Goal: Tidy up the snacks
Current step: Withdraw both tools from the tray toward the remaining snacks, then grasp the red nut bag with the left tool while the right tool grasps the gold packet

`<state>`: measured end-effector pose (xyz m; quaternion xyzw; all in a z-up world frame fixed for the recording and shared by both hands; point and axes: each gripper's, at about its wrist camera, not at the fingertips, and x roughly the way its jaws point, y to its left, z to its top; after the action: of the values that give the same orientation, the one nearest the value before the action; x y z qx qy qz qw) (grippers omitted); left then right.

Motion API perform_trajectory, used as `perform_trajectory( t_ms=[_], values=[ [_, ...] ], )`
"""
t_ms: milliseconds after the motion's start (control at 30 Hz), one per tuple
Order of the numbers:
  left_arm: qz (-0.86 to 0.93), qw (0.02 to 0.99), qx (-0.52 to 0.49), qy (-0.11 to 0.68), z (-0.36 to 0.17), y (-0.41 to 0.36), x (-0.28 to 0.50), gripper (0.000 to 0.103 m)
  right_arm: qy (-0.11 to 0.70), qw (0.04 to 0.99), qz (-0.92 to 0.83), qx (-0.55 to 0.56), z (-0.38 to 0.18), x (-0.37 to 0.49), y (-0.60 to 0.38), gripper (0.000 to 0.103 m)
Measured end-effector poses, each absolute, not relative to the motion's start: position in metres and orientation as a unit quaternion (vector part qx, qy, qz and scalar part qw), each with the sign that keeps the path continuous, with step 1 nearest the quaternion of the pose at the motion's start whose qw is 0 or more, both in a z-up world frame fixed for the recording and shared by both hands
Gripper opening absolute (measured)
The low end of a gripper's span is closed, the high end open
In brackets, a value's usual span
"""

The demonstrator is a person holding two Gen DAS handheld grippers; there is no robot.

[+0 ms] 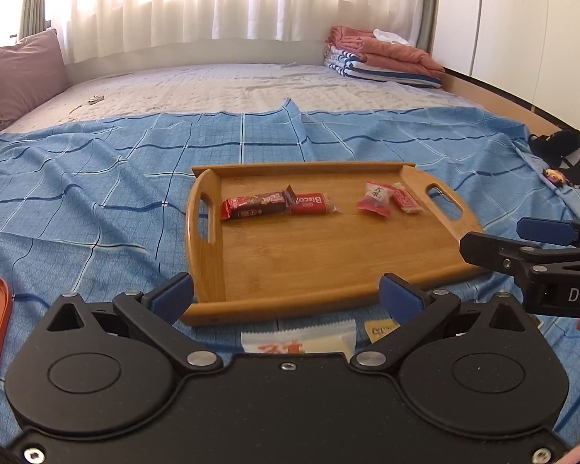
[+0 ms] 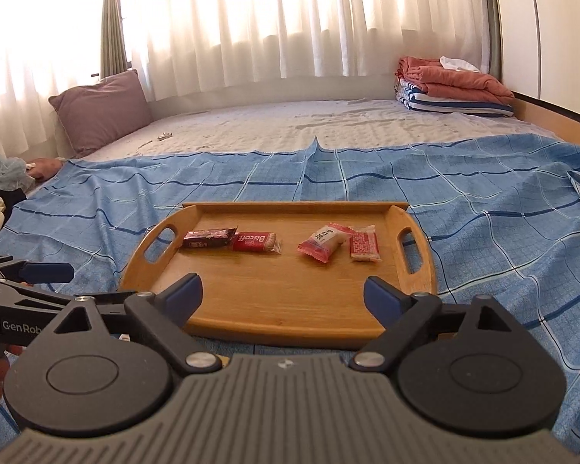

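On the wooden tray (image 2: pixel 251 309) lie four snacks (image 2: pixel 251 241).

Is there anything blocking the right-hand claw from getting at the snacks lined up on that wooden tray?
Nothing visible does. The right gripper is open above the tray, and only bare wood lies between it and the Biscoff packet and pink-and-white candy.

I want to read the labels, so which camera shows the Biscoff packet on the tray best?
The right wrist view: the Biscoff packet lies near centre, its name readable. The left wrist view shows the packet too, but a dark wrapper overlaps its end.
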<state>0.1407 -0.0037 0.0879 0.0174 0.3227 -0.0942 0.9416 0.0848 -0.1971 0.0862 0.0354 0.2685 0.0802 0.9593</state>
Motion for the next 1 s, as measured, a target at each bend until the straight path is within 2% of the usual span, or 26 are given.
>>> perform_trajectory(
  t_ms=[600, 1000],
  values=[
    [-0.075, 0.948, 0.021, 0.307, 0.052, 0.027, 0.068, 0.103, 0.287, 0.955, 0.067, 0.039, 0.04, 0.023, -0.193, 0.101],
    [-0.046, 0.947, 0.005, 0.319, 0.021, 0.055, 0.053, 0.102, 0.3, 0.951, 0.062, 0.033, 0.008, 0.011, -0.186, 0.102]
  ],
)
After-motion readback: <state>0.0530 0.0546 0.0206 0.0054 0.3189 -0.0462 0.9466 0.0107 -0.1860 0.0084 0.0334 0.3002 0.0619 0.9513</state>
